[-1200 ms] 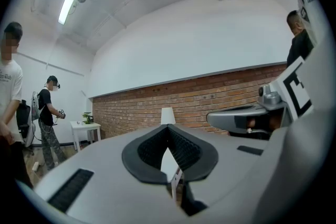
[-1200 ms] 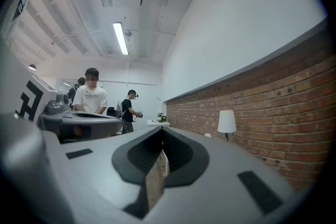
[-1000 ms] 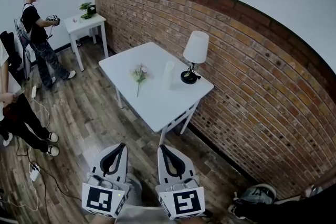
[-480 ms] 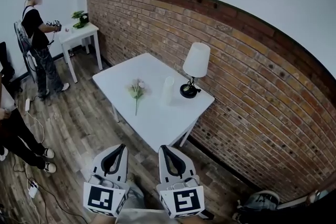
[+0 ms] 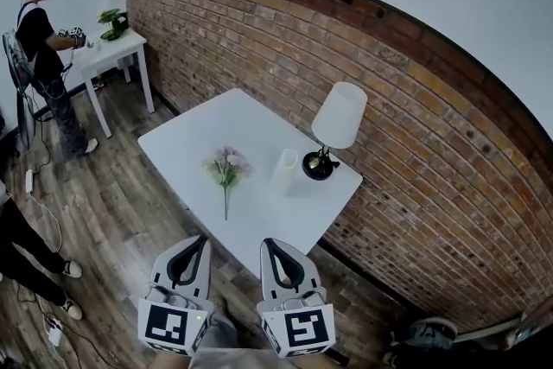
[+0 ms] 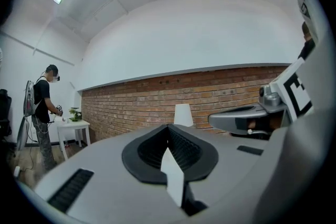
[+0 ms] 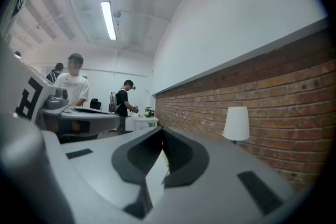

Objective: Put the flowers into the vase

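A: Your left gripper [image 5: 202,240] is clenched. Its jaw tips are pressed together and there is nothing between them.

B: Your right gripper [image 5: 266,243] is clamped on nothing as well. You hold the two side by side, low in the head view, over the wood floor [image 5: 121,220] and just short of the near corner of the white table [image 5: 186,138].

A: Your flowers [image 5: 225,167] lie flat on that table, well apart from both grippers. The pink blooms point toward the brick wall [image 5: 259,39] and the stem points back at you.

B: The vase [image 5: 284,173] stands upright near the flowers, on their right and not touching them. The lamp [image 5: 337,118], with its white shade and black base, stands just beside it.

A: Far to your left, a person [image 5: 39,39] in a dark shirt stands at a small white table [image 5: 117,52] with a green plant [image 5: 111,15] on it.
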